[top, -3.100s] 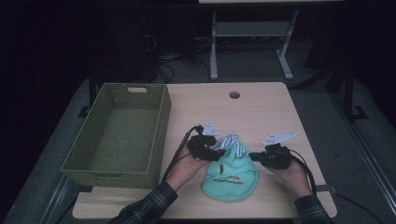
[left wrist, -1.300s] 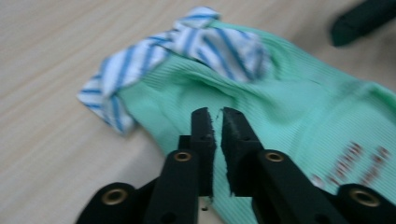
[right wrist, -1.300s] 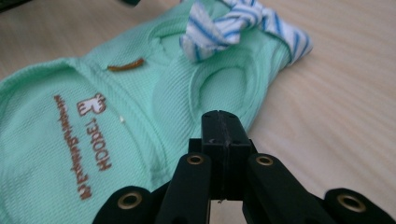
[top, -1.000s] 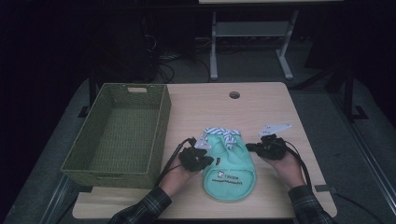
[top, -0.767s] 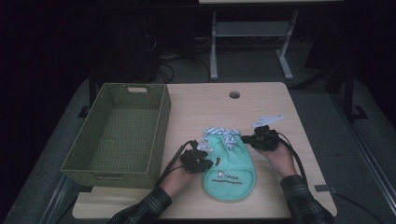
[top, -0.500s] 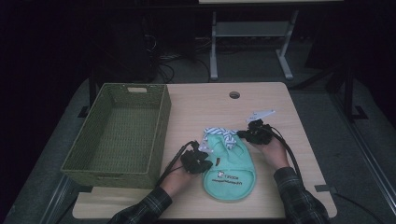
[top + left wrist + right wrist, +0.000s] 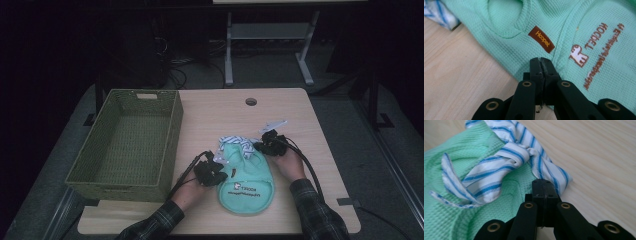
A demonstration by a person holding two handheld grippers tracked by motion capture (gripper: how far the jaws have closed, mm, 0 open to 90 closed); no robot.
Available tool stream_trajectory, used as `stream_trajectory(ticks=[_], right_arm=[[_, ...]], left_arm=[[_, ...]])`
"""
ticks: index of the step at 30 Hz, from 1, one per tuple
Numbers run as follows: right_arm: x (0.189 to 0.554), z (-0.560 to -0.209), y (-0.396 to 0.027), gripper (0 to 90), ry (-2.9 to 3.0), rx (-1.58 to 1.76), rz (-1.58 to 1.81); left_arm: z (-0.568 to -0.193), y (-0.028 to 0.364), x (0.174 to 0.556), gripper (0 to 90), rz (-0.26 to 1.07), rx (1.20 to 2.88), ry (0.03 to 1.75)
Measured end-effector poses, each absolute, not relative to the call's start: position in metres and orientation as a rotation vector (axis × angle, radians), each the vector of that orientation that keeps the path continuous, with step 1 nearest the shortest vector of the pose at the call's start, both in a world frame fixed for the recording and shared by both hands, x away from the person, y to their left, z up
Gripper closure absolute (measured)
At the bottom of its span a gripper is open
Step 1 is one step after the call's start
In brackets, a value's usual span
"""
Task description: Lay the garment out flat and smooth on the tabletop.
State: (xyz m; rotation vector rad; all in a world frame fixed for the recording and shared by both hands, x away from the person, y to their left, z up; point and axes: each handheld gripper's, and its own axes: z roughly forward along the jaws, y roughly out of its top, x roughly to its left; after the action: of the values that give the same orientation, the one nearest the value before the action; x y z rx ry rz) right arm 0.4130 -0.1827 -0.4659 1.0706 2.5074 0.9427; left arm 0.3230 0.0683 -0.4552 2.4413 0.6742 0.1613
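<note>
A mint green pet garment (image 7: 246, 182) with a brown label and printed text lies flat on the table, a blue-and-white striped cloth (image 7: 235, 142) knotted at its far end. My left gripper (image 7: 224, 172) is at the garment's left edge. In the left gripper view its jaws (image 7: 540, 60) are shut, tips resting on the green fabric (image 7: 524, 25); no fold shows between them. My right gripper (image 7: 258, 146) is at the garment's far right corner. In the right gripper view its jaws (image 7: 545, 181) are shut, tips against the striped cloth (image 7: 499, 162) beside the green knit (image 7: 444, 172).
An empty olive woven basket (image 7: 169, 150) stands on the left side of the wooden table (image 7: 225, 112), close to my left hand. A round cable hole (image 7: 251, 101) sits near the table's far edge. Cables trail from both grippers toward the front.
My right gripper has moved left and slightly toward the far end, from beside the garment to the striped cloth. The left gripper and the garment have stayed put.
</note>
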Motion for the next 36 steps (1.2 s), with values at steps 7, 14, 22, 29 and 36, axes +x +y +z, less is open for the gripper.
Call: stream_trajectory(ticks=[7,14,22,29,36], right_arm=[[0.422,-0.468,-0.203,90.0,2.455,1.168,0.975],[0.416,-0.466,-0.202,90.0,2.461,1.164,1.068],[0.408,-0.458,-0.205,85.1,2.457,1.149,1.124],[0.402,-0.444,-0.206,73.1,2.446,1.113,1.147],[0.399,-0.434,-0.212,68.4,2.420,1.099,1.176]], left_arm=[[-0.455,0.069,0.323,89.1,0.159,2.443,0.676],[-0.456,0.070,0.325,86.1,0.133,2.419,0.696],[-0.447,0.077,0.332,73.6,0.180,2.342,0.740],[-0.438,0.079,0.341,61.4,0.234,2.307,0.751],[-0.433,0.075,0.350,48.5,0.277,2.292,0.768]])
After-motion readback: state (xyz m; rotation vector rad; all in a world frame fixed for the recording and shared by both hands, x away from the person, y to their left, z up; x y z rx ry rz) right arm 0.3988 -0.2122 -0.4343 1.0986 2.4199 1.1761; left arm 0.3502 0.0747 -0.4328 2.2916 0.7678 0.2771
